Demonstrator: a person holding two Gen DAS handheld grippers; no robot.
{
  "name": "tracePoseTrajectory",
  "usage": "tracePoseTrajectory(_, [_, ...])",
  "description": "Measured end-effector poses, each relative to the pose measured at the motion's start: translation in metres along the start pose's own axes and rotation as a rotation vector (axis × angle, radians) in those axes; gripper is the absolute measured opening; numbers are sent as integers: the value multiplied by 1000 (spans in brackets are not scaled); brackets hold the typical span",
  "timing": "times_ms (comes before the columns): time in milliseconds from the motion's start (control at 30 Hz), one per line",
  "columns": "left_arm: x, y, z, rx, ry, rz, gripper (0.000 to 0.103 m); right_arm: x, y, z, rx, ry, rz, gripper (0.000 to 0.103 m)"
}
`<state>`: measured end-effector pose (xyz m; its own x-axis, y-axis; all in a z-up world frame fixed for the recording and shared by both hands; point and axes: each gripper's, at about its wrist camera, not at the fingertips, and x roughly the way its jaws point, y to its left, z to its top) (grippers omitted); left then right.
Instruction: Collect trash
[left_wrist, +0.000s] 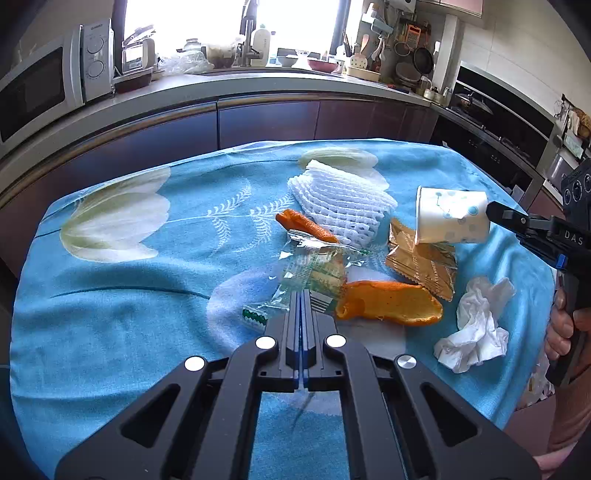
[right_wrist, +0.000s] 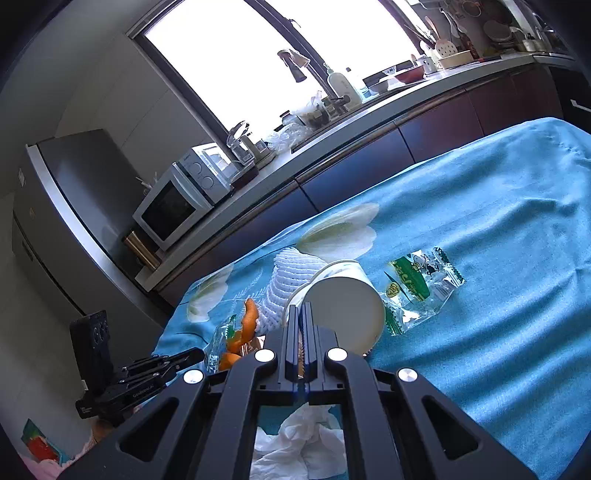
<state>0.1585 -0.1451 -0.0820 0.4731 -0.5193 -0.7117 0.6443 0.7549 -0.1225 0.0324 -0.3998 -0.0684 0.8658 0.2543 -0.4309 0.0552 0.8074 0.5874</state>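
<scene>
1. Here we see a table draped in a blue cloth (left_wrist: 110, 302) printed with white flowers, with a kitchen counter and a microwave (left_wrist: 40, 85) behind it.
2. Our left gripper (left_wrist: 301, 295) reaches forward low over the cloth, its two fingers pressed together with no gap. Their tips sit at a clear plastic wrapper (left_wrist: 314, 273) with green print; whether they pinch it, we cannot tell.
3. Our right gripper (left_wrist: 493, 210) comes in from the right, a bare hand (left_wrist: 565, 325) wrapped around its handle. Its fingers are closed on the base rim of a white paper cup (left_wrist: 452, 219) with blue dots, which hangs tipped on its side above the cloth.
4. From the right wrist view, the cup's round bottom (right_wrist: 345, 314) fills the space just past the closed fingers.
5. Under and around the cup lie a gold foil wrapper (left_wrist: 421, 262), a white foam fruit net (left_wrist: 340, 199), two pieces of orange peel (left_wrist: 391, 302), and a crumpled white tissue (left_wrist: 476, 325).
6. Another clear wrapper (right_wrist: 421, 288) with green print lies apart on the cloth in the right wrist view.
</scene>
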Motion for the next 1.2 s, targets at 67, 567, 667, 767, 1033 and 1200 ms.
tracePoseTrajectory(67, [-4, 1, -1, -6, -9, 3, 1, -2, 3, 1, -4, -6, 8, 1])
tracePoseTrajectory(567, [-4, -6, 2, 38, -10, 18, 39, -3, -9, -2, 32, 9, -40, 7])
tracePoseTrajectory(667, [7, -3, 1, 33, 17, 18, 40, -2, -12, -2, 43, 5, -42, 23])
tracePoseTrajectory(767, [12, -2, 1, 36, 29, 19, 40, 2, -14, -2, 59, 8, -34, 31])
tracePoseTrajectory(1033, [17, -5, 3, 46, 37, 23, 28, 14, -21, -4, 98, 25, -38, 11])
tracePoseTrajectory(1200, [16, -7, 3, 53, 33, 27, 27, 15, -19, -5, 79, 24, -32, 3])
